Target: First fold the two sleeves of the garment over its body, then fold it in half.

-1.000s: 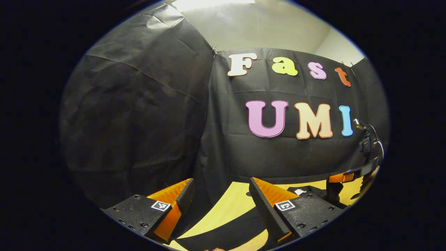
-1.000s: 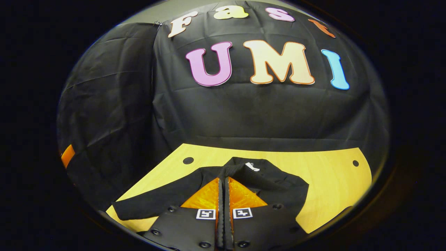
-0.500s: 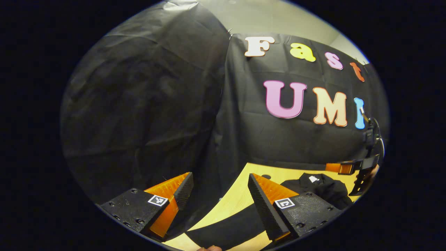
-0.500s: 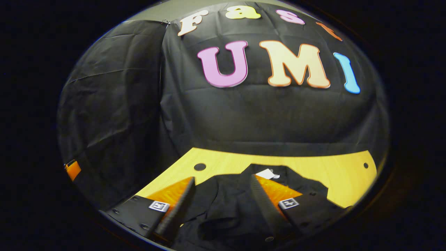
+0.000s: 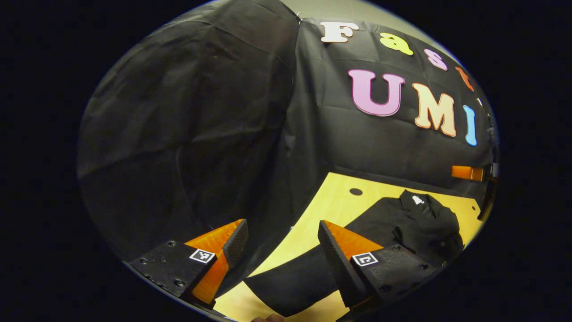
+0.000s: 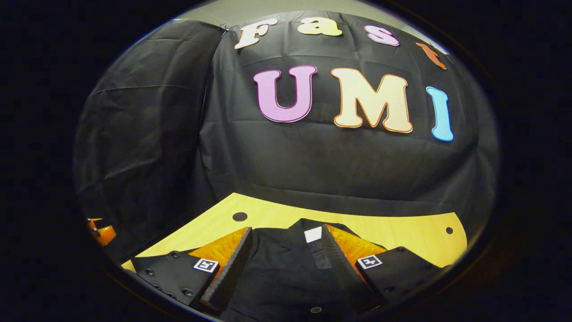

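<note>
A black garment (image 5: 415, 223) lies on the yellow wooden table (image 5: 330, 205), with a white label at its collar (image 5: 418, 200). One sleeve (image 5: 295, 281) stretches out flat toward my left gripper (image 5: 282, 230), which hovers open above the table's left edge, the sleeve's end under its right finger. The garment's far side looks bunched over the body. In the right gripper view the garment (image 6: 286, 277) lies spread between the fingers of my open right gripper (image 6: 288, 232). The collar label (image 6: 313, 234) sits just past the fingertips.
The table (image 6: 402, 232) has small round holes near its back corners (image 6: 240, 216). Black cloth walls close it in at the back and left. Part of the right gripper (image 5: 467, 173) shows at the far right of the left gripper view.
My right gripper was shut a second ago and now stands open over the garment. The left gripper's view has tipped down and shows more of the table and garment.
</note>
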The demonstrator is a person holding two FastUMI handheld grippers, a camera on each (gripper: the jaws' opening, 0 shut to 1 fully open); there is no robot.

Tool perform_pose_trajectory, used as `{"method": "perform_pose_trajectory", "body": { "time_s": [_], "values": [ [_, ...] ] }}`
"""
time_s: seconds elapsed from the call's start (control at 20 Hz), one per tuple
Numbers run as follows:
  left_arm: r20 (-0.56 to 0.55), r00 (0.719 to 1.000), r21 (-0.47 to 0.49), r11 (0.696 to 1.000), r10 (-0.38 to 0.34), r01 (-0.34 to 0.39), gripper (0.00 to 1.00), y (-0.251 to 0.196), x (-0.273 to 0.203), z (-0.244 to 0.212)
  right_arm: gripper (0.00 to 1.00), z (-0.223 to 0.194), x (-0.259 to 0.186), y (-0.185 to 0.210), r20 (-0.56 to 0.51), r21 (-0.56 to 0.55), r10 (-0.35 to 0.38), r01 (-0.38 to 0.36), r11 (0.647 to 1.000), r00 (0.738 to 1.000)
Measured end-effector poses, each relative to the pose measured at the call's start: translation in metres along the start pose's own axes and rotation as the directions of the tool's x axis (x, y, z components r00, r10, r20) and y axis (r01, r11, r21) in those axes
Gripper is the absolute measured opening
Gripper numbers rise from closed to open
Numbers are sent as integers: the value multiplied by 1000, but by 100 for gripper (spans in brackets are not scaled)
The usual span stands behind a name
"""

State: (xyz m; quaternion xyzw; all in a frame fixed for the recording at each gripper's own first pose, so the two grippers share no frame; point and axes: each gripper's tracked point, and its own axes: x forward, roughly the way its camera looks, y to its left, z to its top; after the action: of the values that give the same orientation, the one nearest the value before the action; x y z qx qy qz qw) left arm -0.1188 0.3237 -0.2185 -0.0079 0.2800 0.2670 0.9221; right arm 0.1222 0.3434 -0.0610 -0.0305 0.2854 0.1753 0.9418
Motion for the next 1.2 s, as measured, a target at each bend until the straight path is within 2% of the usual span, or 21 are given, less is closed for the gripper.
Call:
{"method": "perform_pose_trajectory", "body": {
  "time_s": [0.05,0.5,0.6,0.65,0.7,0.95,1.05,1.2],
  "values": [
    [-19,1000,5,1000,-1,1,96,-1,2,-10,96,-1,-2,-2,-2,-8,-3,3,1000,1000],
    [-182,983,-29,999,11,-17,96,1,10,-78,97,-19,-20,-28,-52,-36,-48,46,998,997],
    [-216,976,-42,999,19,-28,96,4,12,-91,97,-22,-22,-32,-59,-29,-53,51,998,997],
    [-240,970,-50,998,20,-33,92,4,12,-100,97,-22,-24,-34,-61,-26,-56,55,998,997],
    [-258,966,-54,998,23,-38,96,5,12,-106,96,-23,-25,-35,-63,-25,-59,58,998,996],
    [-329,943,-60,996,40,-63,96,9,13,-139,97,-27,-31,-42,-65,-26,-73,72,997,995],
    [-345,937,-43,996,55,-74,96,11,13,-148,97,-29,-33,-43,-67,-23,-76,75,997,995],
    [-325,944,5,998,64,-66,95,11,13,-149,97,-28,-38,-46,-63,-21,-82,81,996,995]
  ]
}}
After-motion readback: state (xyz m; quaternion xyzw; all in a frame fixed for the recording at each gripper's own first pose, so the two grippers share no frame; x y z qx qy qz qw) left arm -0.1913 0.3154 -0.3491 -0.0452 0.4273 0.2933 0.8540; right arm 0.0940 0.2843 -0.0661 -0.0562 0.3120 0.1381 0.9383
